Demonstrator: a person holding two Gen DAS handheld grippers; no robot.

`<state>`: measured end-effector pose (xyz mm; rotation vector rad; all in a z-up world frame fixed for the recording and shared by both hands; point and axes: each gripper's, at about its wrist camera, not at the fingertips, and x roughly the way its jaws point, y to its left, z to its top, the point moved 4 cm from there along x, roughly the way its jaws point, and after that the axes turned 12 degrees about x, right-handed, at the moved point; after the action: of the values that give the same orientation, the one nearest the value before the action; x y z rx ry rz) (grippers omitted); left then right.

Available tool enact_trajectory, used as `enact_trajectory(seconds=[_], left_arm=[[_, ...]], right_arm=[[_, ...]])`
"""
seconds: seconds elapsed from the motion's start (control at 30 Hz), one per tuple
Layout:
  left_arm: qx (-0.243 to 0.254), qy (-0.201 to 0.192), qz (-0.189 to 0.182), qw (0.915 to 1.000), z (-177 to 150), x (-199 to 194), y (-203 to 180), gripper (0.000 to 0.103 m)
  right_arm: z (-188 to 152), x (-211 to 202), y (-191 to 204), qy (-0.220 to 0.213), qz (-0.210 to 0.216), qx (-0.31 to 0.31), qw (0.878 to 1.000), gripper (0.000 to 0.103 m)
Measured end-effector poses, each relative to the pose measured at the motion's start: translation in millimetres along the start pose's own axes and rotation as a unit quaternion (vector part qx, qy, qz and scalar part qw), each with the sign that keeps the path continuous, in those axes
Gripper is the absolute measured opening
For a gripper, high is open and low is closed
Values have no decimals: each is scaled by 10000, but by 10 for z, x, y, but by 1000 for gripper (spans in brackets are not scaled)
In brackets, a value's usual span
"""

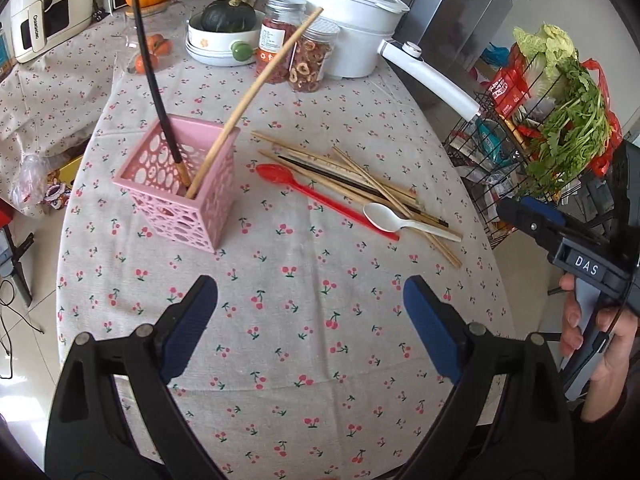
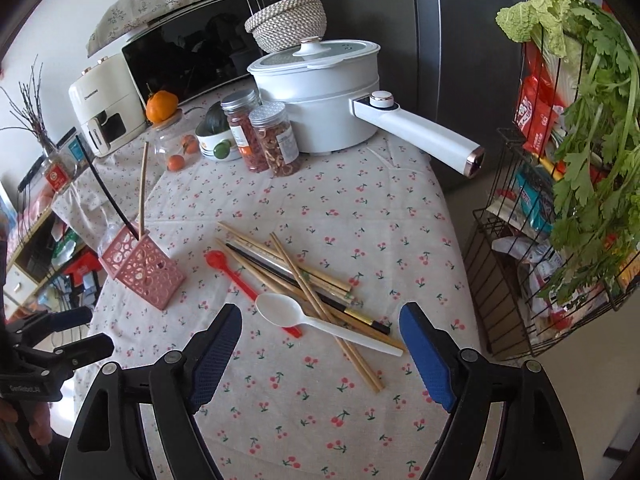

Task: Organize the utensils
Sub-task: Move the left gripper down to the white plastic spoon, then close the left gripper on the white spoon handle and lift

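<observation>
Both tools stand released with nothing between their pads: the left tool [image 1: 310, 324] hovers over bare cloth on the near side of the surface [image 1: 304, 320], and the right tool [image 2: 320, 354] hangs just short of the loose pile. The pink holder [image 1: 180, 188] stands left of centre, with a black chopstick [image 1: 154, 80] and a wooden chopstick [image 1: 256, 96] leaning out of it. To its right lie the scattered chopsticks [image 2: 288, 272], a red spoon [image 2: 240, 280] and a white spoon [image 2: 316, 322], touching and crossing. The white spoon lies on top, bowl to the left and handle running right and nearer, across the right tool's gap. The right hand is nearer, so it is likely the one to pick next.
</observation>
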<state>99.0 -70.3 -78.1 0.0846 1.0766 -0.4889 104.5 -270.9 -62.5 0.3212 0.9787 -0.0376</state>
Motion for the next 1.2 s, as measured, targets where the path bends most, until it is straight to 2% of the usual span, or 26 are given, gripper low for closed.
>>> enact_trajectory(seconds=[0.13, 0.17, 0.23, 0.3, 0.4, 0.53, 0.63, 0.77, 0.83, 0.87, 0.93, 1.03, 1.2], left_arm=[[-262, 57, -358, 9990, 100, 237, -206, 92], [-372, 87, -438, 9983, 131, 308, -238, 89], [-621, 110, -627, 9960, 188, 468, -281, 79], [-837, 215, -711, 9937, 244, 668, -329, 60], [-1030, 413, -732, 9911, 302, 964, -399, 40], [-1221, 441, -605, 9897, 345, 1197, -419, 37], [-1299, 432, -427, 9897, 363, 1314, -417, 37], [-1442, 309, -368, 9884, 395, 1380, -399, 35], [-1404, 220, -255, 9895, 426, 1389, -387, 27], [-1354, 196, -182, 9904, 441, 1400, -373, 15], [-1257, 138, -136, 9919, 474, 1393, -360, 10], [-1118, 10, -178, 9936, 493, 1259, -320, 8], [-521, -310, 23, 9982, 542, 780, -295, 5]], right_arm=[[-83, 89, -270, 251, -239, 89, 9994, 82], [-96, 109, -340, 297, -289, 113, 9991, 82], [-98, 136, -465, 339, -370, 171, 9986, 82], [-89, 168, -579, 373, -408, 253, 9981, 82], [-75, 225, -731, 464, -438, 448, 9970, 82], [-76, 290, -874, 585, -456, 629, 9953, 82], [-88, 324, -904, 626, -502, 574, 9951, 82], [-87, 342, -897, 623, -575, 447, 9954, 82], [-85, 344, -889, 628, -555, 440, 9955, 82], [-87, 346, -886, 636, -545, 440, 9955, 82], [-91, 360, -875, 656, -553, 412, 9955, 82], [-104, 388, -866, 681, -613, 376, 9951, 82], [-111, 429, -857, 738, -610, 450, 9944, 82]])
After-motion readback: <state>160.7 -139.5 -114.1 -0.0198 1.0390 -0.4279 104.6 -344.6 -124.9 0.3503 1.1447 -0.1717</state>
